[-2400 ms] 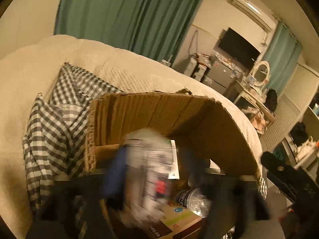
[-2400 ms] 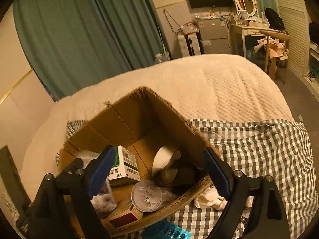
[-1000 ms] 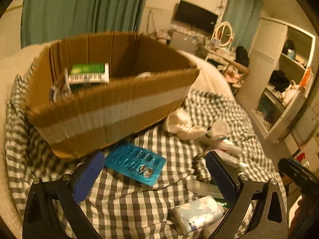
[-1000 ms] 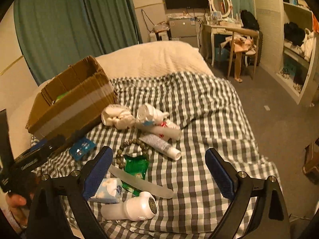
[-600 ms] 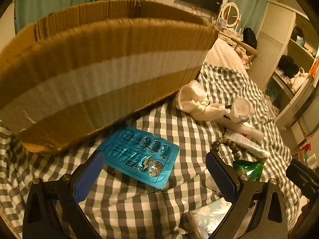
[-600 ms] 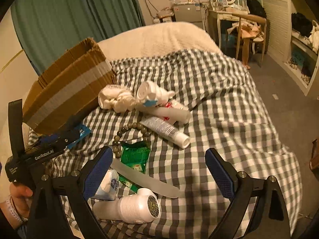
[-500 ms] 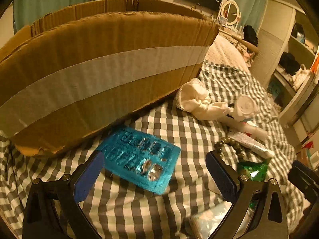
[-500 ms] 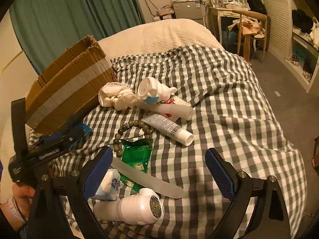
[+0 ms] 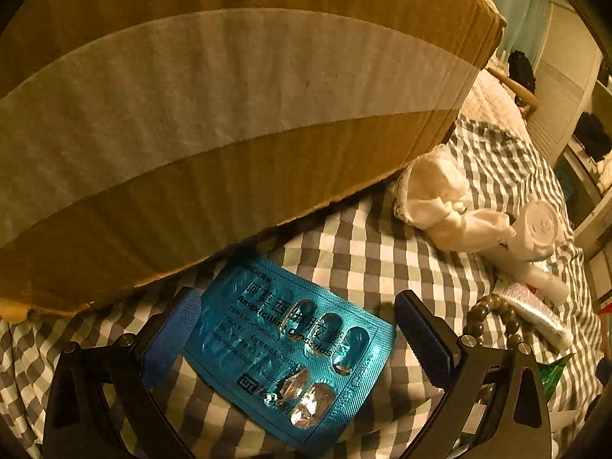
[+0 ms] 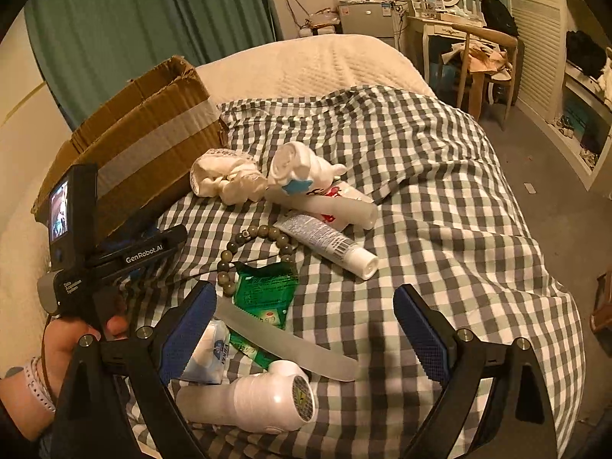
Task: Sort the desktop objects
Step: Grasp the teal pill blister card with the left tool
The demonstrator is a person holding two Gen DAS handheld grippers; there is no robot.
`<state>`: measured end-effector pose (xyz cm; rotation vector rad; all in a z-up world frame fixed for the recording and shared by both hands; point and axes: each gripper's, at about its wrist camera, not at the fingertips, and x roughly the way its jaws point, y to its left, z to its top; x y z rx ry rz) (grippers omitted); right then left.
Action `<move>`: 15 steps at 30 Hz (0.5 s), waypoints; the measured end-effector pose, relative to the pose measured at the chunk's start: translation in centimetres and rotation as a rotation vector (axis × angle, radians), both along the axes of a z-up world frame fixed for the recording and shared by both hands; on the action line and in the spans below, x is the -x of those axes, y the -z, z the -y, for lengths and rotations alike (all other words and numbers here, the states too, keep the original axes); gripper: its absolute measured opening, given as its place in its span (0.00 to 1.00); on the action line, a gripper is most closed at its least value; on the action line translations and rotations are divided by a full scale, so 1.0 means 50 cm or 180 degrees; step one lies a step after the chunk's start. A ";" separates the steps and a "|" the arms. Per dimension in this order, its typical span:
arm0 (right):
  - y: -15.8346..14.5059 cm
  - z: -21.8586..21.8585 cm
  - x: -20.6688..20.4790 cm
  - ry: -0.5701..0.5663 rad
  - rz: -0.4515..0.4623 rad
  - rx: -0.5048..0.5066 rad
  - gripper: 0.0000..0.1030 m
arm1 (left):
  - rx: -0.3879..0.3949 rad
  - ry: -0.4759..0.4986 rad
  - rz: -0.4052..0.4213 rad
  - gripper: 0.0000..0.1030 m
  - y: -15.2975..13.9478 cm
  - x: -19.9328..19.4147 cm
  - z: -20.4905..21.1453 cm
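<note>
A teal blister pack lies on the checked cloth just in front of the taped cardboard box. My left gripper is open and low over it, one finger on each side of the pack, and neither visibly touches it. My right gripper is open with nothing in it, hovering above a green packet, a long nail file and a white bottle. A bead bracelet, a tube and a white cloth lie further off.
The cardboard box stands at the left on the bed. A hand holds the left gripper's handle beside it. A tissue pack sits by my right gripper's left finger. Bare checked cloth stretches to the right, and a chair stands beyond.
Both grippers left the box. The left one dropped in front of it and closed in on the blister pack. The right one drew back over the scattered items.
</note>
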<state>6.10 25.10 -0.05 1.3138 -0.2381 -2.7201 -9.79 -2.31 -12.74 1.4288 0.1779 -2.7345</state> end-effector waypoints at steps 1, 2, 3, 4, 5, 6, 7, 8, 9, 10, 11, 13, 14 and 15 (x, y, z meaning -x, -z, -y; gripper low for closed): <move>0.001 0.004 0.002 -0.0008 0.0007 -0.0013 0.91 | -0.0006 0.0013 0.0004 0.94 -0.002 -0.002 0.000; 0.002 0.008 0.004 -0.0016 0.0009 -0.0029 0.91 | -0.0022 0.0022 0.0006 0.92 -0.004 -0.004 0.001; 0.004 0.015 0.007 -0.0034 0.0013 -0.0052 0.91 | -0.0046 0.0046 0.0002 0.88 -0.007 -0.008 0.001; 0.005 0.021 0.010 -0.0045 0.0016 -0.0069 0.91 | -0.0046 0.0064 -0.0003 0.85 -0.011 -0.011 0.000; 0.006 0.028 0.014 -0.0063 0.0010 -0.0087 0.91 | -0.0036 0.0085 0.0005 0.84 -0.015 -0.015 -0.002; 0.007 0.039 0.021 -0.0091 0.0011 -0.0110 0.91 | -0.0028 0.0099 0.0000 0.80 -0.017 -0.018 -0.005; 0.008 0.046 0.026 -0.0105 0.0017 -0.0132 0.91 | -0.0014 0.0134 -0.0015 0.74 -0.023 -0.024 -0.009; 0.011 0.057 0.035 -0.0131 0.0022 -0.0184 0.91 | 0.0016 0.0173 -0.0022 0.72 -0.028 -0.029 -0.015; 0.014 0.066 0.041 -0.0155 0.0031 -0.0214 0.91 | 0.0047 0.0207 -0.0026 0.69 -0.032 -0.032 -0.020; 0.017 0.071 0.046 -0.0171 0.0039 -0.0229 0.91 | 0.0081 0.0239 -0.0009 0.67 -0.036 -0.037 -0.025; 0.022 0.076 0.050 -0.0186 0.0055 -0.0239 0.91 | 0.0073 0.0251 0.0007 0.66 -0.037 -0.038 -0.026; 0.033 0.082 0.059 -0.0185 0.0090 -0.0257 0.91 | -0.0001 0.0278 0.0046 0.45 -0.037 -0.040 -0.025; 0.040 0.084 0.064 -0.0183 0.0122 -0.0266 0.91 | -0.0071 0.0277 0.0098 0.38 -0.034 -0.039 -0.021; 0.049 0.085 0.070 -0.0179 0.0165 -0.0272 0.91 | -0.0082 0.0263 0.0113 0.37 -0.036 -0.038 -0.018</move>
